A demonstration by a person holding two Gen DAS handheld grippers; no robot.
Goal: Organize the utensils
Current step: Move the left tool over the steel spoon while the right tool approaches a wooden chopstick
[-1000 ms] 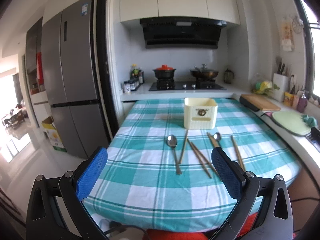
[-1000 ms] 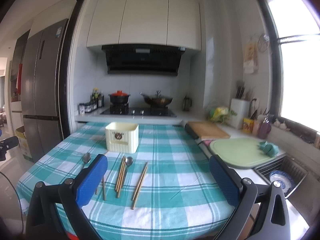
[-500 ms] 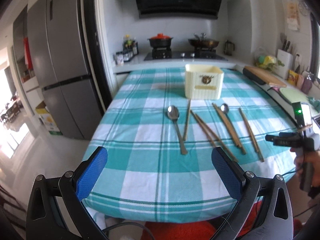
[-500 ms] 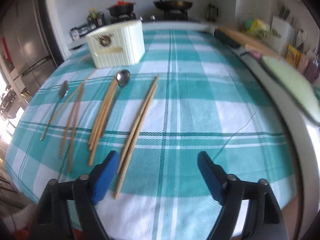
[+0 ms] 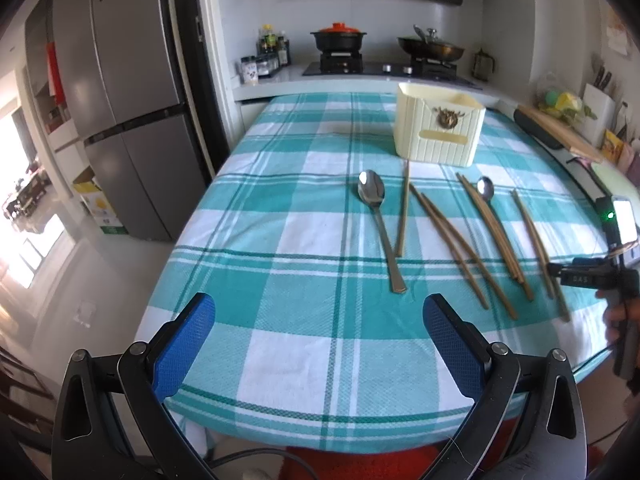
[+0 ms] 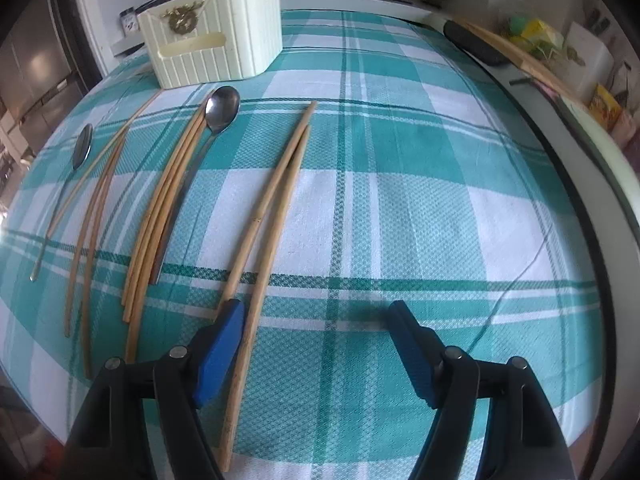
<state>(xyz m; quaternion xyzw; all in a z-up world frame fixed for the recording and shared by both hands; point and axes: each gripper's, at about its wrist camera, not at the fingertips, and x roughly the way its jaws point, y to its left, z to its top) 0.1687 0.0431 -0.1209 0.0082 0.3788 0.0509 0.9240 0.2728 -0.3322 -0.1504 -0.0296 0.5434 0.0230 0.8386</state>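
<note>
Slim wooden chopsticks [image 6: 276, 200] and two shiny metal spoons [image 5: 376, 216] lie in a row on the counter's teal-and-white checked cloth [image 6: 400, 200], before a ribbed cream plastic holder [image 5: 438, 130]. The right hand-held gripper [image 6: 316, 336] has just been narrowing, its blue pads apart with one chopstick end between them, unpressed. The left hand-held gripper [image 5: 318, 332] hangs wide apart and empty, a steel fridge [image 5: 120, 120] and stove [image 5: 384, 68] beyond.

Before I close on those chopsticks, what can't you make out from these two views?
- Inside of the cream holder: its own walls hide the contents, both views.
- Rightmost chopstick pair: right view, near end of one hidden behind the right gripper finger; contact unclear.
- Right gripper, left view: jaws hidden by its body and frame edge.
</note>
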